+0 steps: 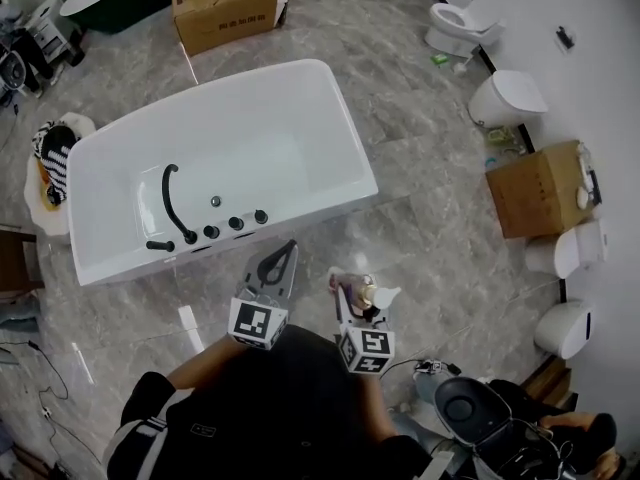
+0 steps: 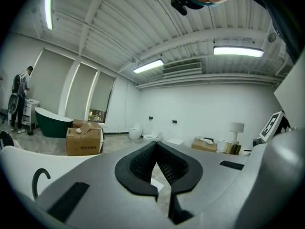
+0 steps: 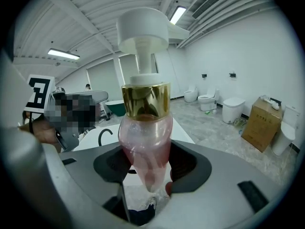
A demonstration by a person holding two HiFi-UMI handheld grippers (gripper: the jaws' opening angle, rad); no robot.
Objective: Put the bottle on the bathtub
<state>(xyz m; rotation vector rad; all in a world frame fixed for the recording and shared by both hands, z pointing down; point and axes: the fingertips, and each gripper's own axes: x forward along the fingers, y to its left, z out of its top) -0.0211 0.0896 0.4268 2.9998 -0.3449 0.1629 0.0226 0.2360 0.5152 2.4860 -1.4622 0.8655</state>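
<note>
A white bathtub (image 1: 330,108) with a black faucet (image 1: 178,203) and black knobs stands on the marble floor ahead of me. My right gripper (image 1: 357,298) is shut on a pink pump bottle (image 1: 369,294) with a gold collar and a white pump head. In the right gripper view the bottle (image 3: 146,142) stands upright between the pads, near the tub's front rim (image 3: 183,128). My left gripper (image 1: 287,255) hovers beside it, just short of the tub's front edge. It is shut and holds nothing, and its tips (image 2: 156,147) meet.
Cardboard boxes sit behind the tub (image 1: 228,6) and at the right wall (image 1: 538,188). White toilets (image 1: 508,98) line the right side and a dark toilet (image 1: 470,408) is at my right foot. A stool with a striped cloth (image 1: 55,153) stands left of the tub. A person (image 2: 21,97) stands far off.
</note>
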